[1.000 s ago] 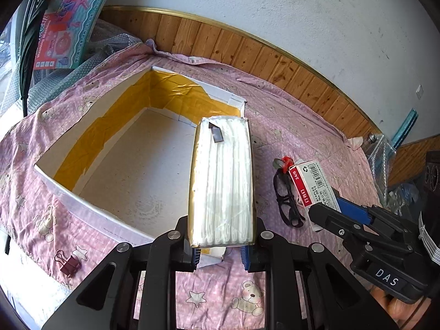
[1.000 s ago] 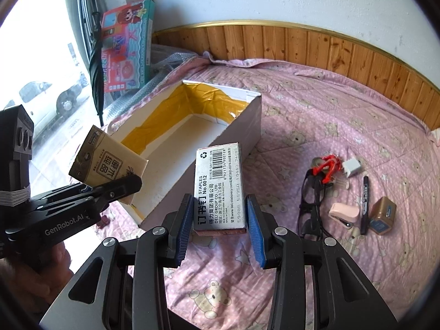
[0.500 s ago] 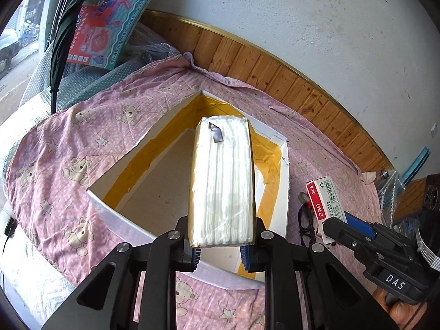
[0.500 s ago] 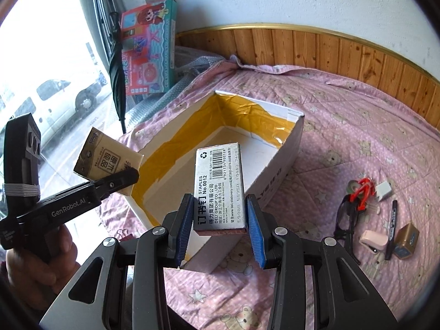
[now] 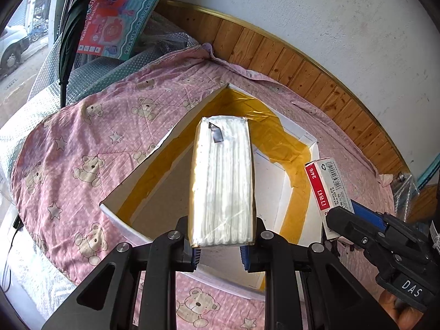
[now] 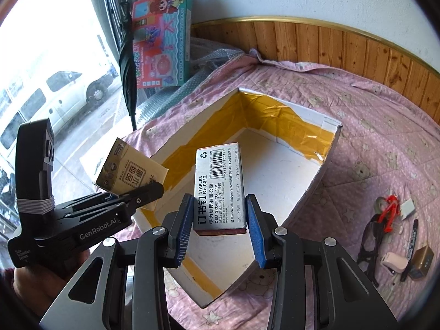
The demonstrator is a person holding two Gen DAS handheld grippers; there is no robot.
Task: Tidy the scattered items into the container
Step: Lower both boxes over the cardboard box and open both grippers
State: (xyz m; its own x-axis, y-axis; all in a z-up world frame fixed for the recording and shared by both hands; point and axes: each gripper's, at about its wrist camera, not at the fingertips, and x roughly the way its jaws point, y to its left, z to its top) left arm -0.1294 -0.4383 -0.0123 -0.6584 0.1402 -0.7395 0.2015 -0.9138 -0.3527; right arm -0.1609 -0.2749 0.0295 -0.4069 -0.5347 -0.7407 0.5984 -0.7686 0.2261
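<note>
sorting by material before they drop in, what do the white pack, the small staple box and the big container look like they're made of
The white pack looks like folded tissue paper in clear glossy plastic film: stacked white edges, shiny wrinkles. The staple box seems to be thin printed cardboard, matte, with barcode and crisp folded edges. The container looks like white cardboard lined with glossy yellow-brown tape that wrinkles and reflects light.

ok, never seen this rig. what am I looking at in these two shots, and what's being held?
No robot: a person carries two handheld grippers, each with a fisheye camera looking along its fingers. The left gripper, seen from its own camera, clamps a tissue pack above the open box lined with yellow tape. The right gripper clamps a staples box above the same box. Both views see the other gripper. On the pink bedcover lie glasses, a red clip, a pen and other small items.
</note>
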